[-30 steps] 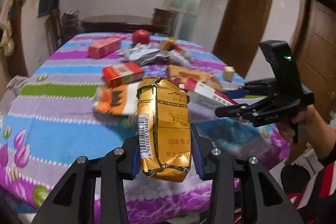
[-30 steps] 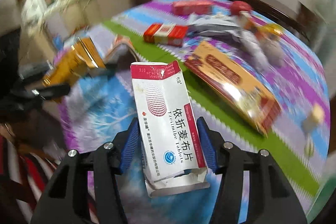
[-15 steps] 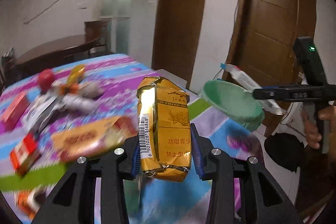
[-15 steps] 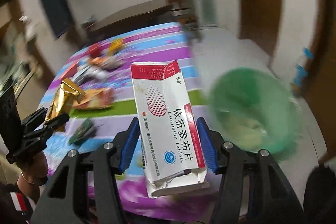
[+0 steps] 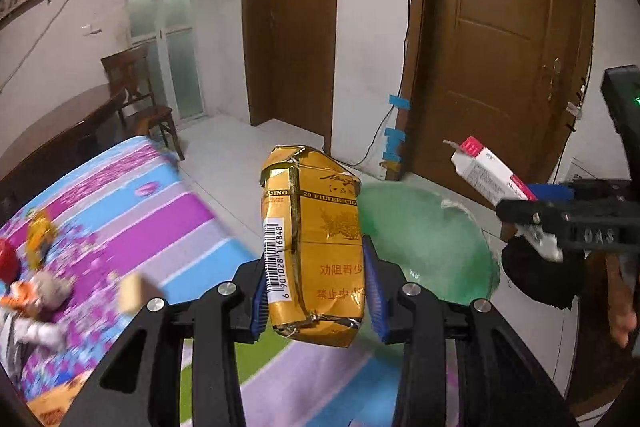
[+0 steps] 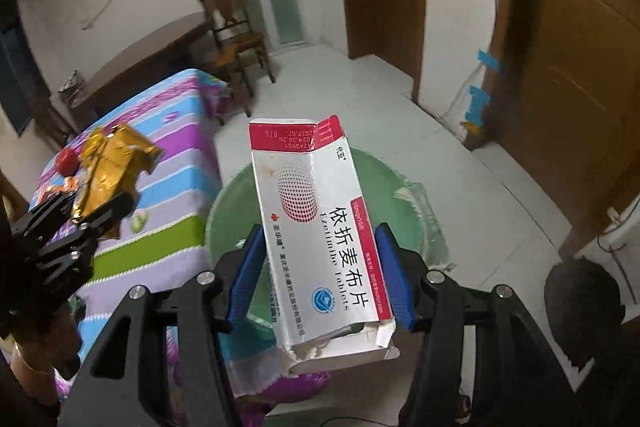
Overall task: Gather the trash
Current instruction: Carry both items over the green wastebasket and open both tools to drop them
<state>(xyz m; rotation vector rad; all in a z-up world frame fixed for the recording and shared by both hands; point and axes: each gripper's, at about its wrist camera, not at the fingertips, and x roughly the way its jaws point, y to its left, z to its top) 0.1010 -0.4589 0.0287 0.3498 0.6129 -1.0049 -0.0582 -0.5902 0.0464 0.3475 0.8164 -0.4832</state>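
Observation:
My left gripper (image 5: 316,291) is shut on a crumpled gold cigarette pack (image 5: 316,239), held upright over the table's corner. In the right wrist view my right gripper (image 6: 320,275) is shut on a white and red tablet box (image 6: 320,227) with a torn lower end. A green plastic bin (image 6: 416,211) stands on the floor just past the table's edge, and the tablet box hangs over its opening. From the left wrist view the bin (image 5: 432,239) lies behind the gold pack, with the right gripper (image 5: 532,215) and tablet box (image 5: 488,175) above its right rim. The gold pack (image 6: 112,171) shows at the left of the right wrist view.
The striped tablecloth (image 5: 132,215) holds a red apple (image 5: 6,263), wrappers and a small block (image 5: 130,291). A wooden chair (image 6: 236,39) and dark table stand behind. Brown doors (image 5: 504,39) and white floor tiles (image 6: 360,99) lie ahead. A dark shoe (image 6: 580,291) is beside the bin.
Both grippers have swung away from the littered tabletop toward the table's corner, each still gripping its item. The green bin has come into view, and the tablet box now hangs over it.

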